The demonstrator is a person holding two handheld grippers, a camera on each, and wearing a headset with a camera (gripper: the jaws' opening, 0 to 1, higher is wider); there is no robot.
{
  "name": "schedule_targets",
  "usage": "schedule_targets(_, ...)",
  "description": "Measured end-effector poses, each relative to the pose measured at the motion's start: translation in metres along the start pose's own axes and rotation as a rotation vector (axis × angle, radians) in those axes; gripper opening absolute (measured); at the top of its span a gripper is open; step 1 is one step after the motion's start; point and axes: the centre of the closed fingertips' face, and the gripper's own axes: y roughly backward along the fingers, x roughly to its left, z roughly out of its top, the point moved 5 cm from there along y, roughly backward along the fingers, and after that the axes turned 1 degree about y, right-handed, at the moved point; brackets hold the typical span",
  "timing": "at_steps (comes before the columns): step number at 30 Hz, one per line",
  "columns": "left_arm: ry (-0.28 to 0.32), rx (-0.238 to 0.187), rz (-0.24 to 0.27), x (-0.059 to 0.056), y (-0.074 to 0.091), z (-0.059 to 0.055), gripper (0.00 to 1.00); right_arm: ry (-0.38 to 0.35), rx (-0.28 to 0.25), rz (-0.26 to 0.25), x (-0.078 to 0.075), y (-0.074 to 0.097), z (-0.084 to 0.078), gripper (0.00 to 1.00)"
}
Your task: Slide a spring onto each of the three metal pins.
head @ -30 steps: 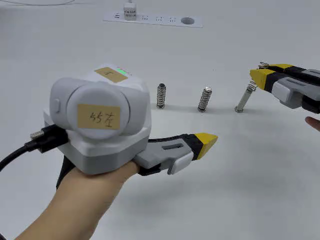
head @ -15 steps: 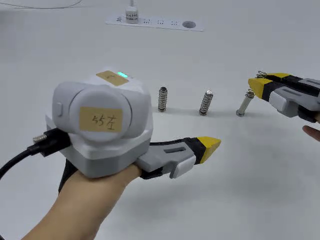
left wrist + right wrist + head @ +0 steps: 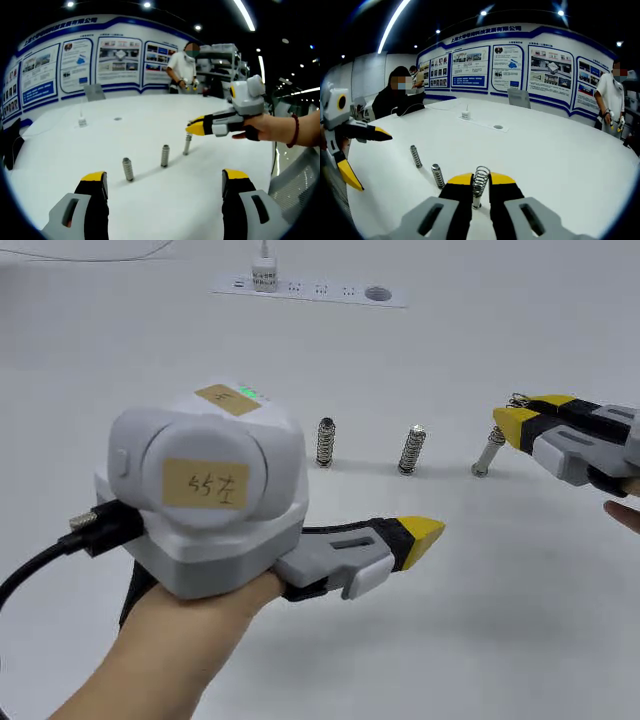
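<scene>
Pin one (image 3: 326, 424) and pin two (image 3: 419, 430) stand on the white bench (image 3: 450, 640), wearing the first spring (image 3: 323, 444) and second spring (image 3: 409, 452); pin three (image 3: 484, 458) leans, the third spring (image 3: 480, 177) at its top pinched by the right tongs (image 3: 512, 422); left tongs (image 3: 165, 176) are spread wide, well apart from the row.

Your desk (image 3: 300, 360) is smooth, matt white, and the pins (image 3: 485, 458) standing on it are bare silvery metal, like the bright coiled wire of the spring (image 3: 480, 179) at your right gripper (image 3: 516, 420). Both grippers are matt grey plastic with black and yellow fingers (image 3: 94, 181). Your left gripper (image 3: 165, 178) wears a tan paper label (image 3: 205, 483) and a black rubbery cable (image 3: 40, 557).
</scene>
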Motion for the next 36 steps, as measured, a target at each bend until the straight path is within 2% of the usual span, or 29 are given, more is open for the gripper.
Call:
schedule_targets(11,0.001,0.001,-0.003,0.0,0.0,0.0,0.95,-0.001,0.026,0.0,0.002,-0.004,-0.008,0.12)
schedule_targets(19,0.003,-0.002,-0.001,0.001,0.0,0.001,0.95,-0.002,0.057,-0.001,0.003,-0.008,-0.02,0.12)
schedule_targets(32,0.0,-0.002,0.0,0.001,0.001,0.001,0.94,-0.022,0.086,-0.009,0.005,-0.013,-0.031,0.12)
schedule_targets(36,0.001,-0.003,0.003,0.002,0.001,0.001,0.94,-0.051,0.083,-0.011,0.005,-0.013,-0.034,0.12)
